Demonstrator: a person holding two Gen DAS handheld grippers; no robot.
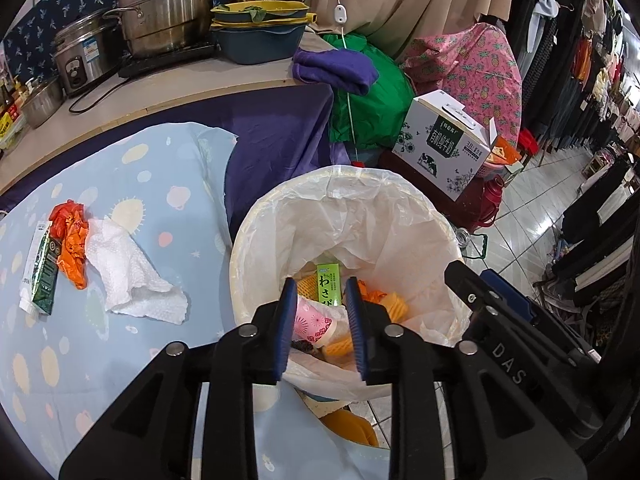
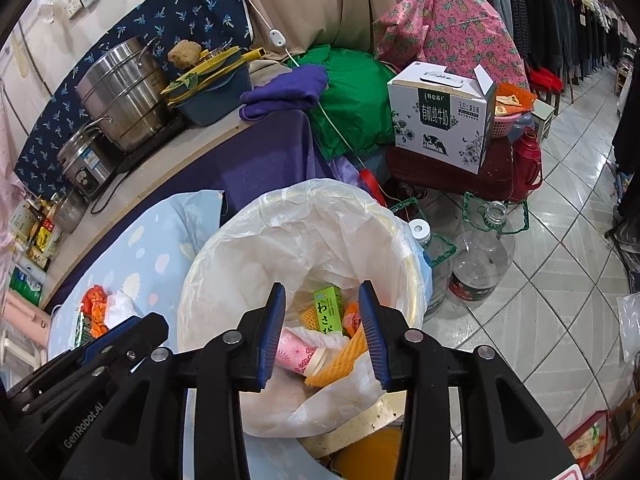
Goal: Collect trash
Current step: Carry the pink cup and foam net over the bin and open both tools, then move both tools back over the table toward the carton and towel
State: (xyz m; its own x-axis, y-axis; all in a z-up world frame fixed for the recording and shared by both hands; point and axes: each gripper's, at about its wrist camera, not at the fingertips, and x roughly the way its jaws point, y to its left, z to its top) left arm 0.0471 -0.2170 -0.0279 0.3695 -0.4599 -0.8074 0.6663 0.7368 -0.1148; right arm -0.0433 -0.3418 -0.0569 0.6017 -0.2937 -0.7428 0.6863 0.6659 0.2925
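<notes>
Both the left gripper [image 1: 318,280] and right gripper [image 2: 322,286] hung parted – empty – above the lined bin [image 1: 256,248], trash inside.

We see a clothing shop with a cooking corner: racks of hanging clothes [image 1: 568,60] line the tiled floor [image 2: 560,280], and steel pots [image 1: 164,8] stand on a counter [image 1: 160,84].

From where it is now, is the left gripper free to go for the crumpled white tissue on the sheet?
Probably yes. The left gripper is open and empty over the bin; the tissue lies uncovered to its left, beside orange plastic.
</notes>
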